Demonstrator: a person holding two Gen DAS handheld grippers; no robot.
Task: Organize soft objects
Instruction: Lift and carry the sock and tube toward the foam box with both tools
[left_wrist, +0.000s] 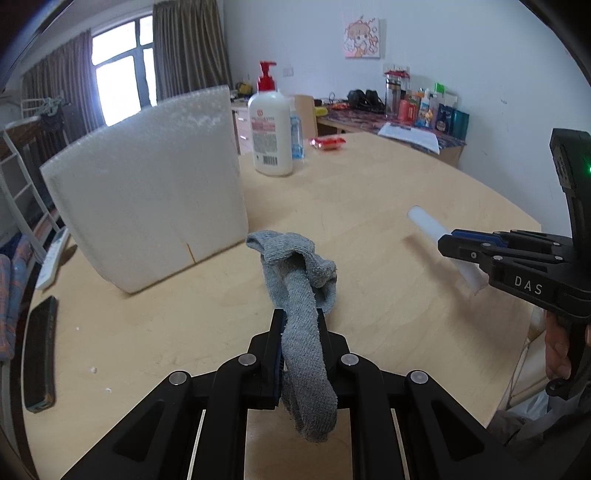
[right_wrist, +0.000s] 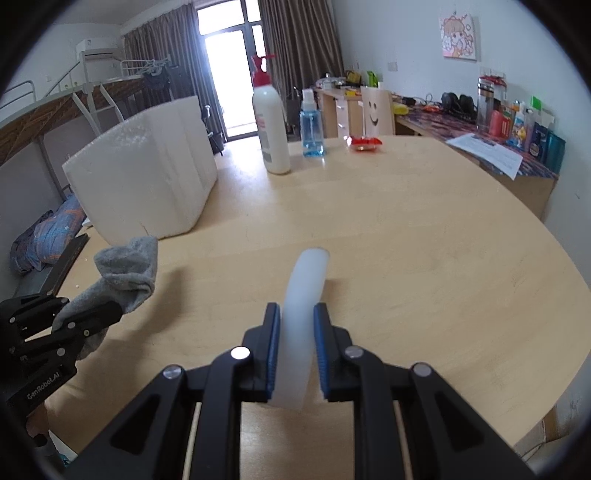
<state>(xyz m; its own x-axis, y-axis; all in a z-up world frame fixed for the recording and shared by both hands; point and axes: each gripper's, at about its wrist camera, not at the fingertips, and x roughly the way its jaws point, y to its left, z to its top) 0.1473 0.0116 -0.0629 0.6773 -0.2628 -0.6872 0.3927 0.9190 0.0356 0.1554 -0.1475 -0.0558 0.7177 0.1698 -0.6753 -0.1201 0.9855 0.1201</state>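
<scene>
A grey sock (left_wrist: 303, 295) hangs in my left gripper (left_wrist: 301, 317), which is shut on it just above the wooden table (left_wrist: 369, 206); its far end folds over ahead of the fingers. The sock (right_wrist: 125, 273) and left gripper (right_wrist: 92, 317) also appear at the lower left of the right wrist view. My right gripper (right_wrist: 297, 314) is shut on a white foam strip (right_wrist: 306, 284) that curves forward over the table. In the left wrist view the right gripper (left_wrist: 448, 240) holds that strip (left_wrist: 428, 221) at the right edge.
A white foam box (left_wrist: 147, 192) stands on the table's left side. Behind it are a white pump bottle (left_wrist: 269, 129), a blue spray bottle (right_wrist: 312, 125) and a red packet (left_wrist: 328, 143). A dark phone (left_wrist: 38, 354) lies near the left edge. A cluttered desk (left_wrist: 406, 110) lines the wall.
</scene>
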